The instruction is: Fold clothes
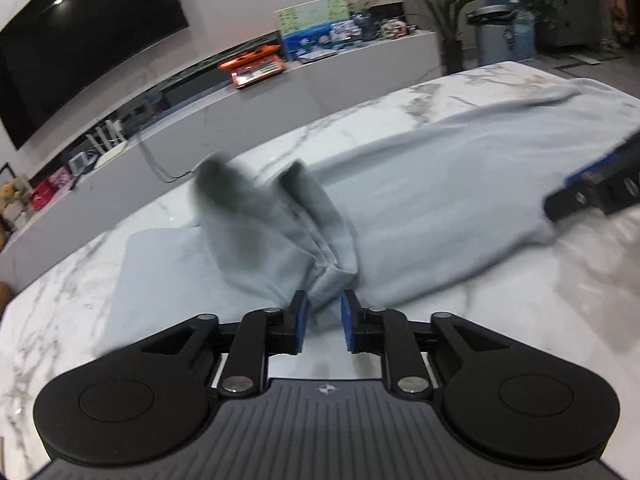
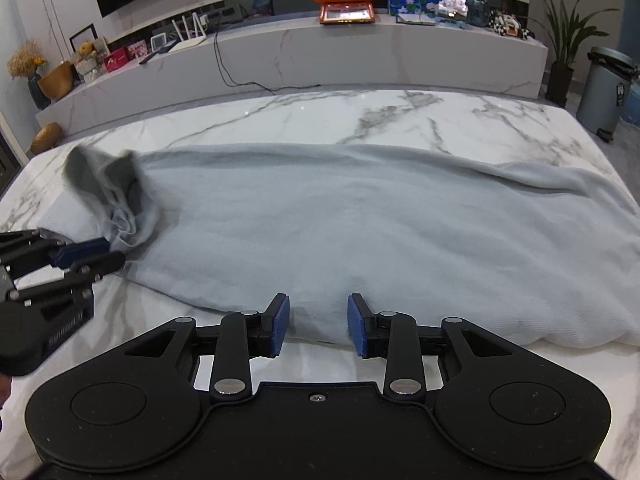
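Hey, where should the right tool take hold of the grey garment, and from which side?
Grip the near hem of the grey garment, right ahead of the open right tool. Come in low from the near table edge; the hem bulges up slightly there, so one finger should slide beneath.

Garment [image 2: 360, 216] ahead of my right gripper [image 2: 318, 320] read as soft matt grey-blue knit cloth, slightly fuzzy. Table [image 2: 320, 120] under it was glossy white marble-look with grey veins. Both grippers looked like matt black plastic with shiny metal pivot pins; the pads [image 1: 301, 322] on my left gripper [image 1: 323, 322] were blue, ribbed, rubbery. TV [image 1: 80, 40] far ahead-left was glossy black.
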Demonstrator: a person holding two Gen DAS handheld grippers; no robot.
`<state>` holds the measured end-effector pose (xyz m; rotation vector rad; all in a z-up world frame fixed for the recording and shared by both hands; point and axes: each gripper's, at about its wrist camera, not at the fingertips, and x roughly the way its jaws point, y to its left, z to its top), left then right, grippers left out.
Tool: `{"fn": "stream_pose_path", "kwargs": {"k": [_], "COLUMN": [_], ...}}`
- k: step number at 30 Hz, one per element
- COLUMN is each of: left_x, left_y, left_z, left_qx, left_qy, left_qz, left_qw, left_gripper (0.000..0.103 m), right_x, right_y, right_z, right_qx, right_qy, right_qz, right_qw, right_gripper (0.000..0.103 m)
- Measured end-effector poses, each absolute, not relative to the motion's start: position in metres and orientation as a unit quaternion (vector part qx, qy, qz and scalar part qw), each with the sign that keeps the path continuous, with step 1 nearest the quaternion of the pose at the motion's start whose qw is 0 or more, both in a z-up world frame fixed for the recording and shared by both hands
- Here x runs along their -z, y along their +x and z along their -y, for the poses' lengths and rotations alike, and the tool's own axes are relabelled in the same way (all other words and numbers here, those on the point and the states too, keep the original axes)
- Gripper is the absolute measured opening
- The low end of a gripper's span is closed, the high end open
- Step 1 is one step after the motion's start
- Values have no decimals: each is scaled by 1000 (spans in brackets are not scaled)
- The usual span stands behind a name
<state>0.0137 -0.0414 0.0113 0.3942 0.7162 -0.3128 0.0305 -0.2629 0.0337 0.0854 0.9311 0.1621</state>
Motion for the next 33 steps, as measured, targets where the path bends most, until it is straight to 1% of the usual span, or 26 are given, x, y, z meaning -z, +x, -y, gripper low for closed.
{"fn": "stream_pose_path", "kwargs": {"k": [3, 5, 7, 11, 16, 24, 33], "left_x": [-15, -22, -24, -23, -18, -20, -35], "left_y": [10, 8, 6, 8, 12, 22, 17], "left_z": [37, 32, 28, 19, -3, -39, -58], "left_qx": [158, 169, 173, 171, 149, 112, 104], "left_qy": [183, 176, 179, 194, 224, 214, 186], "left_qz": [-341, -332, -331, -346, -362, -381, -380], "left_qw": [909, 911, 910, 902, 893, 893, 900], "left_gripper": [23, 34, 37, 37, 37, 37, 37], "right_x": [-37, -41, -45, -50, -48, -35, -27], "right_y": [32, 35, 39, 61, 93, 127, 126], "right_z": [266, 264, 261, 237, 193, 157, 151], "right_qx": [-74, -75, -79, -121, -154, -131, -111], "right_qy": [64, 84, 110, 165, 171, 190, 243], "right_qz": [-449, -451, -454, -471, -507, -570, -593], "right_qw": [888, 885, 881, 858, 831, 788, 759], "right_gripper": [33, 35, 41, 43, 43, 43, 44]}}
